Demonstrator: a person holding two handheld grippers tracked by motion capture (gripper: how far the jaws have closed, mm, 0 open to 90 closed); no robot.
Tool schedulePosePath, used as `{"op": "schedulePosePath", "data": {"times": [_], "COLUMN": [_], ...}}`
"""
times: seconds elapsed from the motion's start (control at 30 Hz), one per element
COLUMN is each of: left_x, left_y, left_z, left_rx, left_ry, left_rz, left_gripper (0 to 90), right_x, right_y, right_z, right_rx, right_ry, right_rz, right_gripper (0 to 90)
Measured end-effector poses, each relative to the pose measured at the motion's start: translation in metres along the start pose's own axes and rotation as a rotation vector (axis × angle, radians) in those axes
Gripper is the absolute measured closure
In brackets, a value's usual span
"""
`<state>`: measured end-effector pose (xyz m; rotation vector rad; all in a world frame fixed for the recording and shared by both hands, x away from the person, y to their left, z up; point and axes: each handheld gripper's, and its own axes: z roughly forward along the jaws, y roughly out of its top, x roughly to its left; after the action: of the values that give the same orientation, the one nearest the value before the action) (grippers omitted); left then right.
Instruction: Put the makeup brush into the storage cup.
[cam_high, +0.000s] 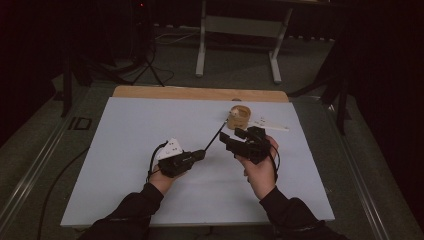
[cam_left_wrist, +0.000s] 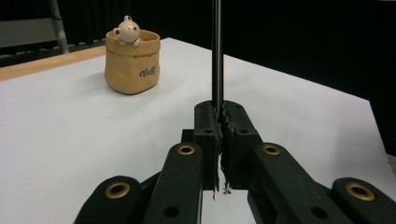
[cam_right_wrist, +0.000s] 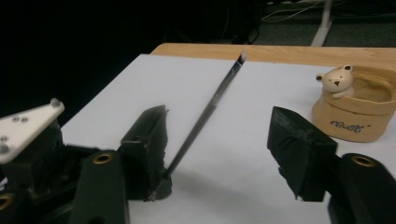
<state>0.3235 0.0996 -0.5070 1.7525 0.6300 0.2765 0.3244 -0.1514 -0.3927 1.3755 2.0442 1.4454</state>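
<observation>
Black, thin and stiff, the pen (cam_left_wrist: 217, 56) is clamped low in my left gripper (cam_left_wrist: 219, 122), its tip angled toward the bear pot (cam_high: 239, 116). It's light and slick, so it could swivel. My right gripper (cam_right_wrist: 229, 154) hangs half-open beside it, gripping nothing; I'd pinch mid-shaft.
</observation>
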Motion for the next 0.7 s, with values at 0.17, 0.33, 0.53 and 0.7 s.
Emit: {"op": "schedulePosePath", "data": {"times": [0.17,0.33,0.53,0.7], "left_x": [0.0,0.0,0.002,0.001], "left_y": [-0.001,-0.001,-0.002,-0.002], "left_z": [0.001,0.0,-0.001,-0.001], "left_rx": [0.002,-0.009,-0.018,-0.031], "left_ry": [0.001,-0.002,-0.005,-0.017], "left_rz": [0.002,-0.003,-0.001,0.008], "left_gripper": [85.5,85.5,85.5,85.5], "right_x": [0.011,0.014,0.011,0.005], "right_y": [0.003,0.005,0.006,0.01], "right_z": [0.005,0.011,0.017,0.021], "right_rx": [-0.033,-0.033,-0.022,-0.017], "right_ry": [-0.051,-0.081,-0.055,-0.026], "right_rz": [0.012,0.053,0.112,0.176], "right_gripper": [46.3,49.9,52.5,54.4]}}
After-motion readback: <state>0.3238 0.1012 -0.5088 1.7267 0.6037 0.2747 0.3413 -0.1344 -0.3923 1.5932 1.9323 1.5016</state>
